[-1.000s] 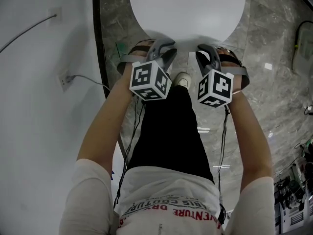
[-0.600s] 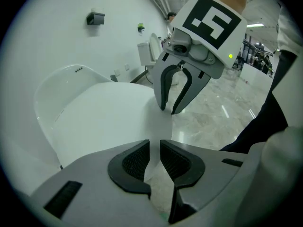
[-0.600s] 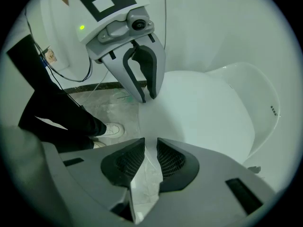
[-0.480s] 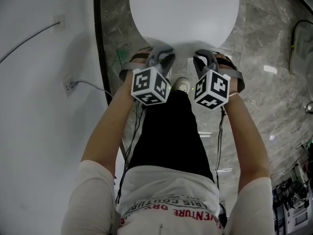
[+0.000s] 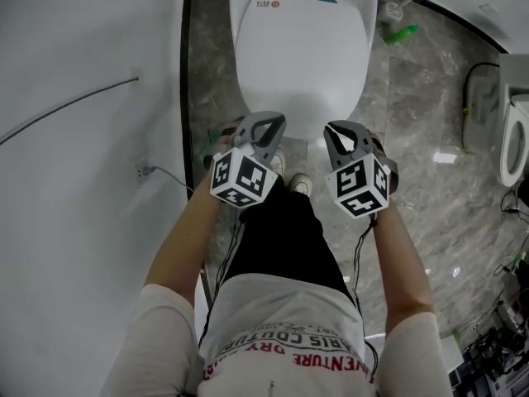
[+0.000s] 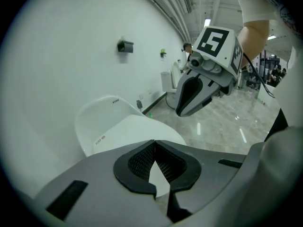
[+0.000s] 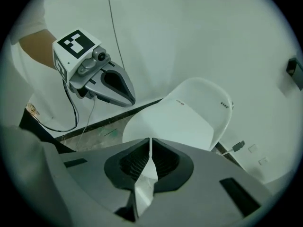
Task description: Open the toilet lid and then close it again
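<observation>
Toilet lid (image 5: 299,73) — smooth white oval, glossy

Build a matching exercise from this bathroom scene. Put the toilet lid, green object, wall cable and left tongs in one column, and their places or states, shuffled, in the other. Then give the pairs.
1. toilet lid
2. green object
3. wall cable
4. left tongs

A. runs across the white wall
B. jaws together, nothing held
C. lies on the marble floor
D. down flat, closed

Pairs: 1-D, 2-C, 3-A, 4-B.

The left tongs have just closed, with nothing between them.
</observation>
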Demonstrator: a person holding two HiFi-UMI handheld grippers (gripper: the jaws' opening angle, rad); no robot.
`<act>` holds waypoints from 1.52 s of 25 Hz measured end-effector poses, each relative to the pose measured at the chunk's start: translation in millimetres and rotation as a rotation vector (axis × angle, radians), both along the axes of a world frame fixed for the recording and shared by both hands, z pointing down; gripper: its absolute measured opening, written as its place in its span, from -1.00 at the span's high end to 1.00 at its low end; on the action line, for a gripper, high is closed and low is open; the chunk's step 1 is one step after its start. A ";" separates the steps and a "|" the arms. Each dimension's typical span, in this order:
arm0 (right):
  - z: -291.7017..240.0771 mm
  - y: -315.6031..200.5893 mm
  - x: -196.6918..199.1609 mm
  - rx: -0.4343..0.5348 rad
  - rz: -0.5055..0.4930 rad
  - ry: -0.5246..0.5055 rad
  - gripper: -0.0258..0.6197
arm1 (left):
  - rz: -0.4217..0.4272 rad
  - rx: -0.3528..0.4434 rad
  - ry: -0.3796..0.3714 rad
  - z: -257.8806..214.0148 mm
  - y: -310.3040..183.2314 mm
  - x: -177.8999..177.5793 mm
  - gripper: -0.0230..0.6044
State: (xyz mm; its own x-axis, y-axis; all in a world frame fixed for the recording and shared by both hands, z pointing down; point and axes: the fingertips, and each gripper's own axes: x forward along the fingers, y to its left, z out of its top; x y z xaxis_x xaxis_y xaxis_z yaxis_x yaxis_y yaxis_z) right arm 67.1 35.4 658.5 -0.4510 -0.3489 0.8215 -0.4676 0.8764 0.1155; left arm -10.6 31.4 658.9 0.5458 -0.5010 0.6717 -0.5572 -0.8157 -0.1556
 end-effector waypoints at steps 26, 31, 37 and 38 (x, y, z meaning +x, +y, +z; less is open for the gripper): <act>-363.9 -47.0 -55.3 0.365 0.307 -0.304 0.88 | -0.319 0.258 0.423 -374.8 -48.1 -81.8 0.90; -393.6 -40.9 -63.7 0.413 0.351 -0.360 0.88 | -0.336 0.306 0.460 -416.9 -27.8 -87.6 0.90; -409.3 -31.0 -73.7 0.439 0.396 -0.428 0.88 | -0.387 0.362 0.482 -440.4 -27.5 -102.0 0.90; -408.7 -30.7 -75.3 0.437 0.401 -0.436 0.88 | -0.402 0.373 0.482 -441.8 -28.4 -105.6 0.90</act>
State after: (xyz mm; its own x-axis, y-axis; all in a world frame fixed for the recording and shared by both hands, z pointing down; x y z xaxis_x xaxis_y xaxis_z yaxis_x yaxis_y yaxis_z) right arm -8.2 4.7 249.8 -0.4741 -0.8102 0.3448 -0.8255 0.5452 0.1459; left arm -116.2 3.0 217.1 0.4633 -0.8737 0.1484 -0.8794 -0.4740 -0.0451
